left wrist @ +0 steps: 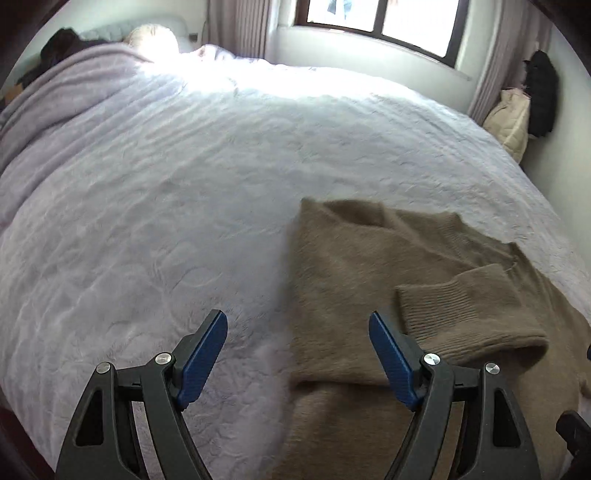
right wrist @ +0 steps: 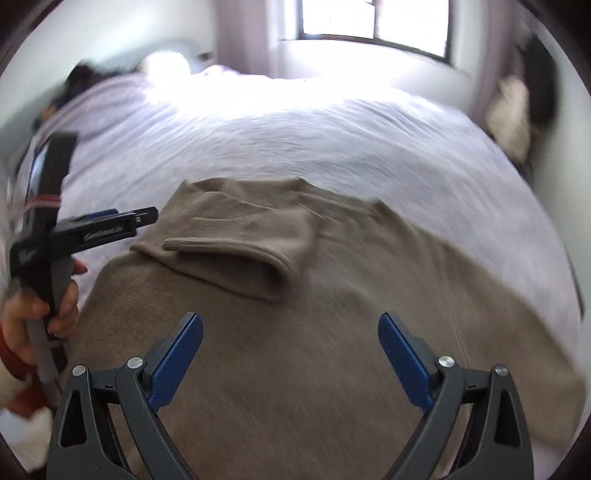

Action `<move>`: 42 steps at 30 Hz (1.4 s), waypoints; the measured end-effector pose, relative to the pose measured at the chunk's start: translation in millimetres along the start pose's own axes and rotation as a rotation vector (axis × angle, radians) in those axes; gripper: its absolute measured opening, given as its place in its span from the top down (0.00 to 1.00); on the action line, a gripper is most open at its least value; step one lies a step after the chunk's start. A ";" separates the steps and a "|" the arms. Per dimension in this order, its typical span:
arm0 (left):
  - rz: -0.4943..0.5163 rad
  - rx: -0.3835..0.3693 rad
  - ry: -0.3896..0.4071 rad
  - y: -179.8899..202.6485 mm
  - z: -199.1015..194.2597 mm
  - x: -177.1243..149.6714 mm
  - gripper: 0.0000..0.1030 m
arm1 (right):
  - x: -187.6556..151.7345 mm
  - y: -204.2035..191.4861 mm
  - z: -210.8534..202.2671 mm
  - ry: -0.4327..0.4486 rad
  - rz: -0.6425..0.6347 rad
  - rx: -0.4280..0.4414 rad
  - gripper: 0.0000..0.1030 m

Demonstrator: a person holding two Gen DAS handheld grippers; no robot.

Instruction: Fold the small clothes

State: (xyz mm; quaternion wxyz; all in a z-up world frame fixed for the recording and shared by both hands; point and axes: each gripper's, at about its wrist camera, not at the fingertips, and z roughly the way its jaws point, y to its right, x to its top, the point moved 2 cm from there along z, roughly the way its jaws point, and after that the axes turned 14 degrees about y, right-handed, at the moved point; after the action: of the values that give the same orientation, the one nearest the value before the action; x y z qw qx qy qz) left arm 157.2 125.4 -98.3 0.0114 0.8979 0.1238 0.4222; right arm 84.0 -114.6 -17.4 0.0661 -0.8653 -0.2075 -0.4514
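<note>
Left gripper point(left wrist: 297, 332), blue pads point(left wrist: 203, 363) spread wide, empty, above the left edge of a tan sweater point(left wrist: 369, 266). Right gripper point(right wrist: 290, 332), jaws likewise released, nothing between them, over the sweater's body. Sweater spread on a pale quilted bedspread point(left wrist: 166, 184), one ribbed sleeve cuff point(right wrist: 221, 247) folded across it. Person's hand point(right wrist: 26, 317) gripping the left tool's handle.

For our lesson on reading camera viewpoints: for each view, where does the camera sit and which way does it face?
Left wrist: on the left hand-held gripper, facing down over the pale quilted bedspread; open fingers show.
Right wrist: on the right hand-held gripper, over the tan knitted sweater; open fingers and the person's left hand show.
Shared: sweater, bedspread, window.
</note>
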 end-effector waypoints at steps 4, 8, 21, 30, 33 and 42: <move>-0.053 -0.020 -0.046 -15.8 13.9 -24.8 0.20 | 16.7 -39.7 50.8 -0.046 -0.186 0.013 0.06; -0.020 -0.002 -0.021 -10.3 13.0 -29.1 0.16 | 13.6 -54.1 88.1 -0.106 -0.350 -0.056 0.27; -0.006 0.013 -0.001 -7.6 19.5 -31.1 0.15 | -56.4 151.0 21.5 0.066 0.738 -0.099 0.82; 0.029 0.005 -0.018 1.2 5.6 -12.3 0.14 | -124.2 189.8 -6.7 0.104 1.049 0.037 0.72; 0.044 -0.054 -0.003 18.1 -3.2 -1.8 0.14 | -124.0 195.2 -5.5 0.136 1.116 0.071 0.55; 0.168 -0.094 -0.083 46.5 19.8 -8.9 0.19 | -111.8 187.2 4.7 0.109 1.086 0.053 0.91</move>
State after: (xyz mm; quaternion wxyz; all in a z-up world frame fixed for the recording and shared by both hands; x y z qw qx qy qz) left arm 176.8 79.9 -111.9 0.0233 0.9203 0.0277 0.3895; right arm 109.3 -316.1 -96.9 0.3219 -0.8214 0.2615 -0.3915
